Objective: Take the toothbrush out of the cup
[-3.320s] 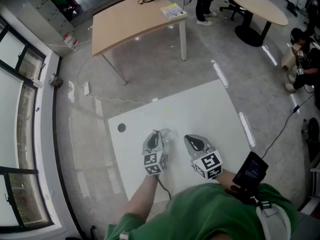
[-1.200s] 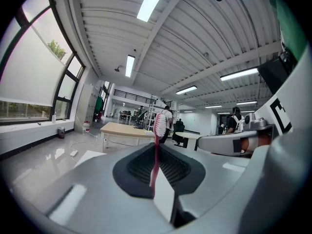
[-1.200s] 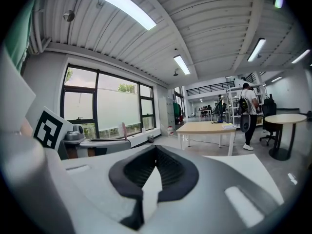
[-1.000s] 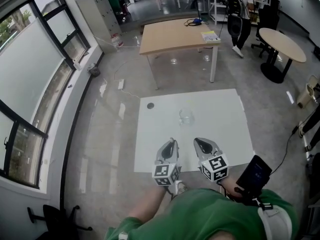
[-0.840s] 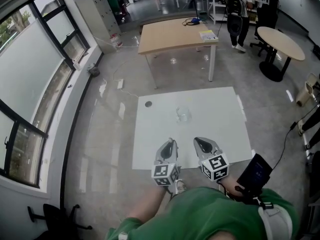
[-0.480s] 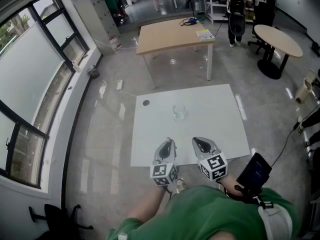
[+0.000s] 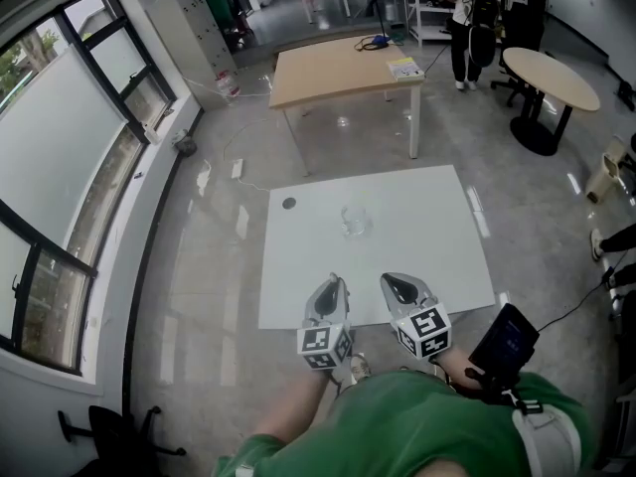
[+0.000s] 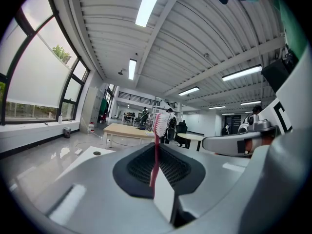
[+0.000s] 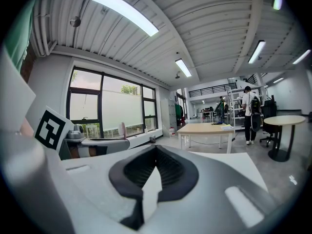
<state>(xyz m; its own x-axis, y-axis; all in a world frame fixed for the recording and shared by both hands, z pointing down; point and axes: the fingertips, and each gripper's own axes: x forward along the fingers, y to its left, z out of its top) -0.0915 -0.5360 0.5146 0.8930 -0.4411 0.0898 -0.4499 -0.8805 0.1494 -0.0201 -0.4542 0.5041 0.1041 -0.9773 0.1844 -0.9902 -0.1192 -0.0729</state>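
Observation:
A pink toothbrush (image 8: 156,147) stands upright between the jaws of my left gripper (image 8: 156,152), which is shut on its handle; its bristled head pokes up above the pads. From the right gripper view that head (image 9: 122,129) shows over the left gripper (image 9: 105,143). In the head view the left gripper (image 7: 330,288) and right gripper (image 7: 397,286) hang side by side at the near edge of the white table (image 7: 417,246). The clear glass cup (image 7: 355,221) stands alone further back on it. My right gripper (image 9: 156,152) is shut with nothing in it.
A dark round hole (image 7: 288,204) marks the white table's far left corner. Beyond stand a wooden table (image 7: 338,68) and a round table (image 7: 552,78), with a person (image 7: 472,13) at the back. Windows line the left wall. A phone (image 7: 505,338) is strapped to the right forearm.
About three seconds ago the left gripper was at the cup. Since then both grippers have drawn back to the table's near edge, and the cup stays behind. Little shift in the last half second.

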